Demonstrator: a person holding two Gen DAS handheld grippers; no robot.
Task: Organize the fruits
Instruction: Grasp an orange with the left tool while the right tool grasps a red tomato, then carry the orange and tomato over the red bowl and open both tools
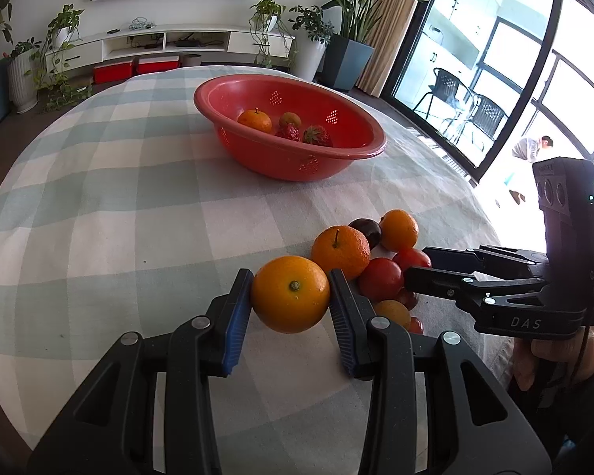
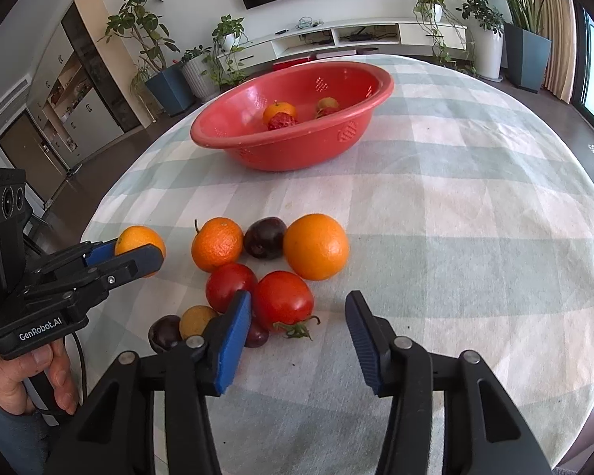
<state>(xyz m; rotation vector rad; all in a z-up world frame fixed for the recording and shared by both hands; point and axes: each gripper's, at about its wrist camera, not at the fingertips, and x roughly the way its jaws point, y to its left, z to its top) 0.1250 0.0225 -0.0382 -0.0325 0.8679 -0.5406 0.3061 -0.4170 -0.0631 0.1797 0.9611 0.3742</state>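
My left gripper [image 1: 290,304] is shut on an orange [image 1: 293,285], held just above the checked tablecloth at the left of a fruit pile; the right wrist view shows the same gripper [image 2: 138,255] and orange [image 2: 136,237]. My right gripper [image 2: 299,328] is open over the pile's near side. A red tomato [image 2: 283,301] lies between its fingers, close to the left pad [image 2: 233,336] and clear of the right one. The pile also holds a mandarin [image 2: 217,243], a dark plum [image 2: 264,237], a big orange [image 2: 316,246] and a second tomato [image 2: 230,287]. The red colander bowl [image 2: 289,154] stands beyond them.
The bowl [image 1: 289,162] holds an orange [image 1: 254,120], strawberries and a brownish fruit. A yellowish fruit [image 2: 197,320] and small dark fruits lie at the pile's near left. The round table's edge curves close on both sides. Plants and a TV cabinet line the far wall.
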